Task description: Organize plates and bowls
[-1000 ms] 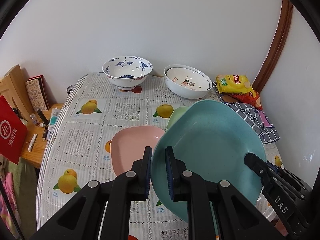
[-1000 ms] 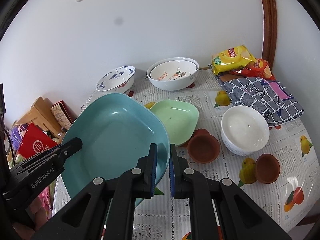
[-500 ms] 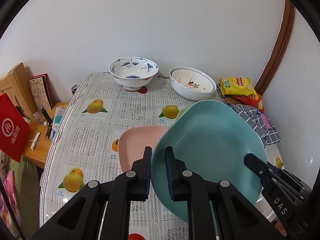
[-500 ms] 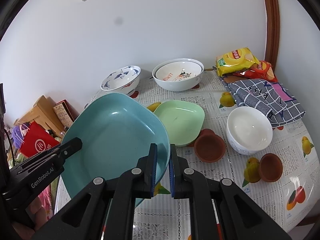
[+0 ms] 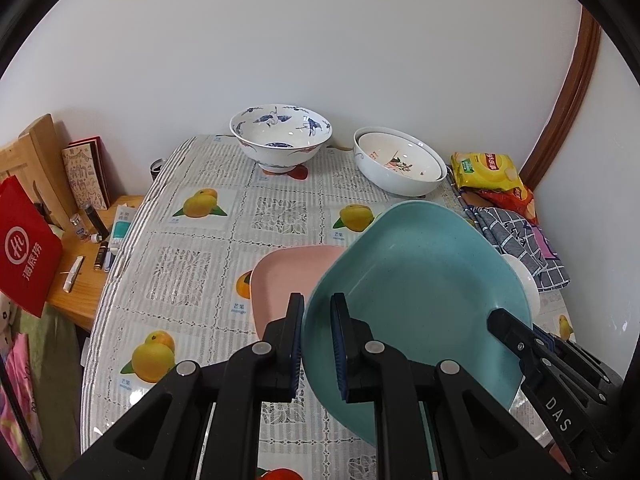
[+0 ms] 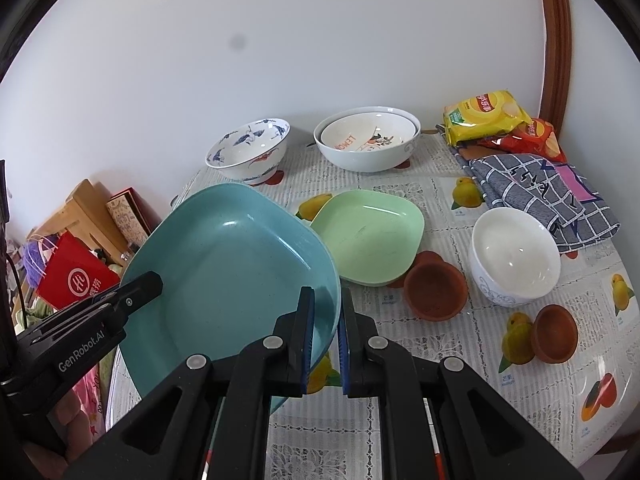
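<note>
Both tongs, left (image 5: 317, 330) and right (image 6: 325, 324), are clamped on opposite rims of the teal plate (image 6: 232, 276), carried tilted above the counter (image 6: 460, 396), probably for balance.

Two bowls (image 6: 248, 150) (image 6: 368, 140) are set at the back of the tabletop (image 6: 460, 380); a plate (image 6: 370, 236) is placed before them, with a cup (image 6: 436, 290) just beside it.

Far right of grippers: yellow snack bag (image 6: 486, 118) atop red bag (image 6: 532, 138), checked cloth (image 6: 548, 196) nearer; far left: red bag w/ logo (image 5: 26, 246), wooden board (image 5: 36, 160)
</note>
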